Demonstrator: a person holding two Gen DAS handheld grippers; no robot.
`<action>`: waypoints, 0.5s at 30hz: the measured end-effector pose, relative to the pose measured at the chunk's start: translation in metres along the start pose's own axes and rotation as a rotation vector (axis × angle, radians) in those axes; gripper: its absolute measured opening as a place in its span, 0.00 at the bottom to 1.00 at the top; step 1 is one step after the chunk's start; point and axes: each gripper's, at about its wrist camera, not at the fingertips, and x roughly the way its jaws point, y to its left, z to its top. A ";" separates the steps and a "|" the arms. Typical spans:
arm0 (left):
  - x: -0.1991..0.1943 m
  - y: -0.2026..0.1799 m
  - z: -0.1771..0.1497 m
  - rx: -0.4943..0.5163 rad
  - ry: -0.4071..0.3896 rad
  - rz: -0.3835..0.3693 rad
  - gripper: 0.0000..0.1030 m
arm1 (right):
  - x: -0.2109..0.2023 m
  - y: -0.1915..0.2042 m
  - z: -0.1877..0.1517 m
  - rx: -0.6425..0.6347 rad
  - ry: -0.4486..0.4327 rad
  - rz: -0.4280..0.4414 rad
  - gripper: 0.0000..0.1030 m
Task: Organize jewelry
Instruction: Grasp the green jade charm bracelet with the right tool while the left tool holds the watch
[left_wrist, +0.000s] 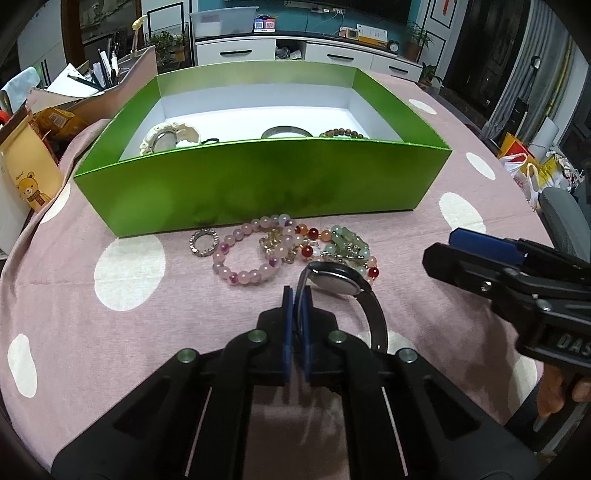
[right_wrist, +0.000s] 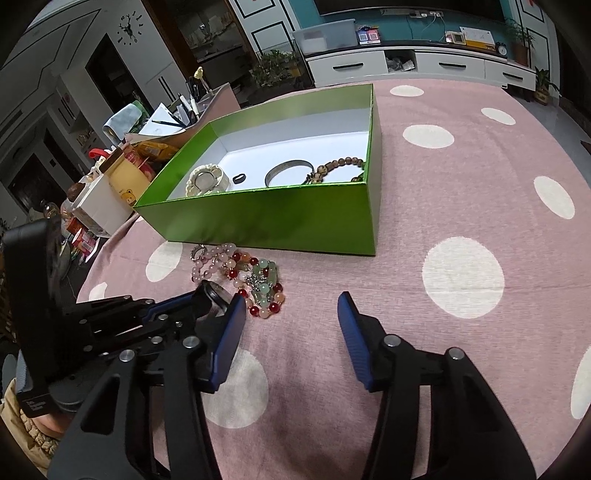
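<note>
Two hand-held grippers are at work. The left hand-held gripper (left_wrist: 296, 295) has its blue pads pressed together on the strap of a watch (left_wrist: 338, 281), near the front of the counter (left_wrist: 129, 332). The right hand-held gripper (right_wrist: 291, 325) hangs just beside it with its pads wide apart and nothing between them.

Past the watch lies a small pile of beads — a pink bracelet (left_wrist: 245, 254), a red and orange one (left_wrist: 314, 236) and a green one (left_wrist: 347, 240), all tangled and touching. A little silver ring (left_wrist: 204, 242) sits just to the left of the pink one. All of these are out on the pink cloth with white dots, close to the front wall of the green box (left_wrist: 258, 184).

Inside the box I can see a cream bracelet (right_wrist: 205, 181), a small dark ring (right_wrist: 239, 178), a silver bangle (right_wrist: 288, 170) and a brown bead bracelet (right_wrist: 332, 166) — four things put away, I think.

So the job looks about half done. The watch, the three bead bracelets and the silver ring are not in the box yet. The watch seems to be the next thing to go in.
</note>
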 end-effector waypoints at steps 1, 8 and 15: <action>-0.002 0.002 -0.001 -0.007 -0.003 -0.002 0.04 | 0.001 0.001 0.000 -0.001 0.003 0.001 0.49; -0.020 0.028 -0.002 -0.060 -0.035 0.006 0.04 | 0.014 0.006 -0.001 -0.015 0.028 0.006 0.48; -0.029 0.046 0.000 -0.103 -0.057 0.007 0.04 | 0.033 0.018 0.007 -0.046 0.034 0.002 0.43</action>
